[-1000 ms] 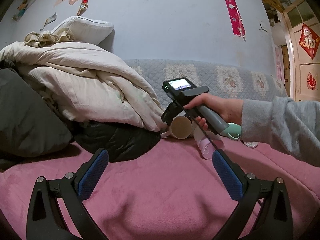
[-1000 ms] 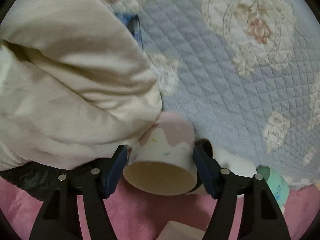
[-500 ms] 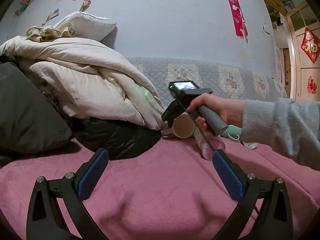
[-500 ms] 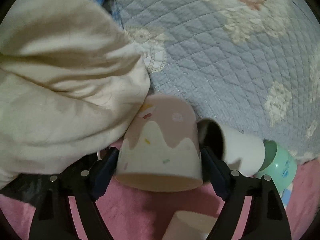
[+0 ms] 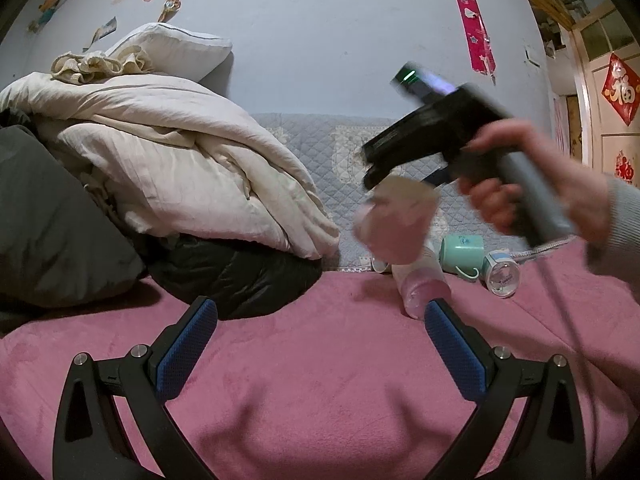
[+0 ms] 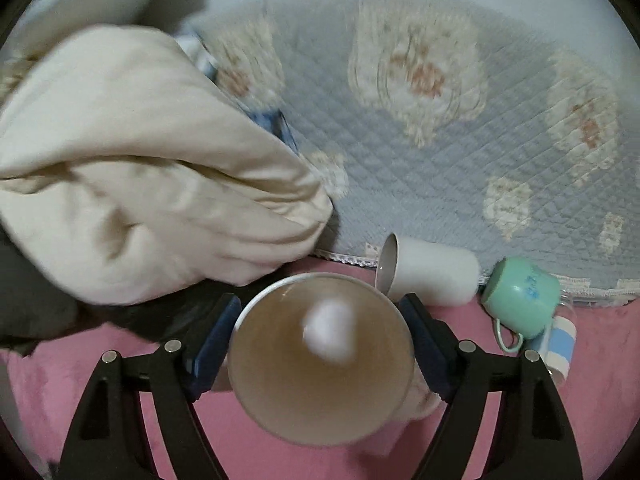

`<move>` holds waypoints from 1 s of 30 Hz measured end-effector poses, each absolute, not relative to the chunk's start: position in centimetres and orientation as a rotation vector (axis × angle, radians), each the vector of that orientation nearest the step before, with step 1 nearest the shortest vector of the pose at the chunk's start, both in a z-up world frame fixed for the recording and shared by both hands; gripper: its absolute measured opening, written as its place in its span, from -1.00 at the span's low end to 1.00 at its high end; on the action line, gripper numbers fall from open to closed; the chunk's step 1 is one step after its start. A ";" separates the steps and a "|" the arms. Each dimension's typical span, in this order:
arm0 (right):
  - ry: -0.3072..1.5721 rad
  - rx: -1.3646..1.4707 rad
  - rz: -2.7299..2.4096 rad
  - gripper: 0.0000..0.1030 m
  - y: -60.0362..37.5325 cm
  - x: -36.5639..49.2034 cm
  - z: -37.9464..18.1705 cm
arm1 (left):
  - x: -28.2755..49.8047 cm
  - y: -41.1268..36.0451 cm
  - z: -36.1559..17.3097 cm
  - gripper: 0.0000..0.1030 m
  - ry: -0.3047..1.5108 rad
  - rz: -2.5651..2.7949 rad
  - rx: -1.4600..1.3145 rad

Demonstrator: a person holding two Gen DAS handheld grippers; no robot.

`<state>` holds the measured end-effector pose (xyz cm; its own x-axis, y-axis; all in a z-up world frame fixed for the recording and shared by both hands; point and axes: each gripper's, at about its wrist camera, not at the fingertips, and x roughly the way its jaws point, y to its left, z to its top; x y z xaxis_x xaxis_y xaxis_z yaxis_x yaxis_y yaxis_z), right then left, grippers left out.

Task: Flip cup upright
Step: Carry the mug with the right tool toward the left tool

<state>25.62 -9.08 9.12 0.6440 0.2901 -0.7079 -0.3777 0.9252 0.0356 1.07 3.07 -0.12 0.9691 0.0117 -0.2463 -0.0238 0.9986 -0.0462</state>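
Observation:
My right gripper [image 6: 320,334] is shut on a pink and cream cup [image 6: 320,360], whose open mouth faces the right wrist camera. In the left wrist view the right gripper [image 5: 400,184] holds the same cup [image 5: 394,224], blurred, lifted above the pink bedspread [image 5: 320,380]. My left gripper [image 5: 320,350] is open and empty, low over the bedspread in front.
A white cup [image 6: 428,276] lies on its side by the quilted blue backrest [image 6: 440,140]. A green mug [image 6: 520,300] and a blue-striped cup [image 6: 560,344] lie right of it. A pink bottle [image 5: 422,288] lies on the bedspread. Cream bedding [image 5: 160,168] and a black jacket [image 5: 236,276] pile up at left.
My right gripper has lifted the cup off the bedspread and turned it, so its mouth now faces the right wrist camera. The left gripper has stayed in place.

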 end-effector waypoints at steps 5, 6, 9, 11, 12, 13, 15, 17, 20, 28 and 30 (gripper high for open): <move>0.752 -0.105 0.422 0.60 -11.8 18.4 9.0 | 1.2 3.1 -0.1 1.00 0.253 0.018 -0.046; 0.768 -0.108 0.419 0.60 -12.0 17.7 8.1 | 1.3 3.0 -0.1 1.00 0.254 0.019 -0.043; 0.832 -0.100 0.405 0.60 -13.3 16.1 5.2 | 1.2 2.9 -0.1 1.00 0.253 0.020 -0.036; 0.848 -0.077 0.381 0.60 -14.3 15.7 3.9 | 1.3 2.9 -0.1 1.00 0.254 0.020 -0.037; 0.845 -0.059 0.368 0.60 -14.9 15.6 3.7 | 1.3 2.9 -0.1 1.00 0.255 0.020 -0.038; 0.838 -0.052 0.361 0.60 -15.2 15.6 3.7 | 1.3 2.9 -0.1 1.00 0.257 0.019 -0.041; 0.807 -0.037 0.337 0.60 -15.8 15.8 4.2 | 1.3 3.0 -0.1 1.00 0.260 0.019 -0.044; 0.740 -0.044 0.320 0.60 -16.0 15.6 4.9 | 1.4 3.0 -0.1 1.00 0.262 0.019 -0.045; 0.643 -0.096 0.272 0.60 -15.8 15.3 4.9 | 1.4 3.0 -0.1 1.00 0.259 0.020 -0.040; 0.731 -0.116 0.328 0.61 -18.4 11.2 1.4 | 1.6 3.0 -0.2 1.00 0.267 0.018 -0.038; 0.798 -0.137 0.334 0.59 -19.0 9.8 0.9 | 1.5 3.1 -0.2 1.00 0.263 0.018 -0.039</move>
<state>9.81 -18.97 0.91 0.6487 0.2418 -0.7216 -0.3447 0.9387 0.0047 1.48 3.06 -0.21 0.9654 0.0126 -0.2605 -0.0230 0.9991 -0.0366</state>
